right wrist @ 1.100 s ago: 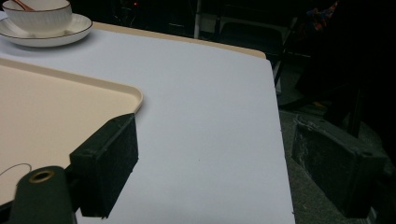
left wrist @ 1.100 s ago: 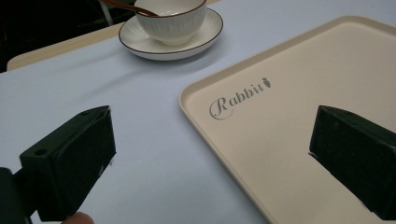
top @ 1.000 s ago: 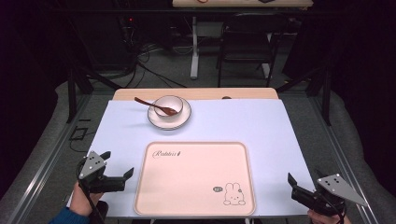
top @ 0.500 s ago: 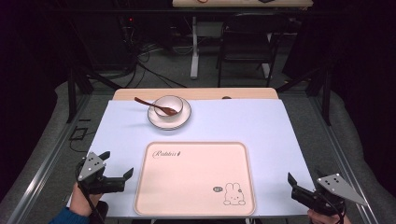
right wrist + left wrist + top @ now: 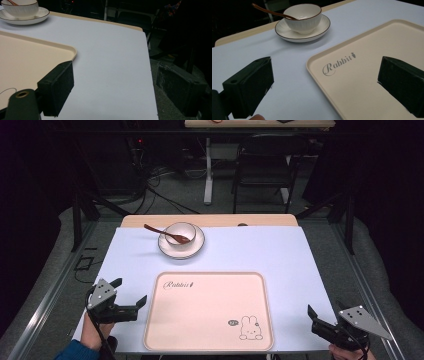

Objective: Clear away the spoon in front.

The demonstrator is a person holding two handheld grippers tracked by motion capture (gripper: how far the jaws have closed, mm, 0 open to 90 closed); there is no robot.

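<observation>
Grippers (image 5: 131, 296) (image 5: 314, 320) flank tray (image 5: 210, 340), jaws apart, edges unobstructed.

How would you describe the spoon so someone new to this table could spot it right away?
Start at the big cream tray printed with "Rabbit" near the table's front edge, then look past its far edge to the white bowl standing on a saucer. The spoon rests in that bowl, its handle sticking out over the rim. It is the one thin, dark brown thing among white dishes.

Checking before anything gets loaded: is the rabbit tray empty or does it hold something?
Empty. The tray shows only its print; the bowl with spoon sits on its saucer beyond it.
</observation>
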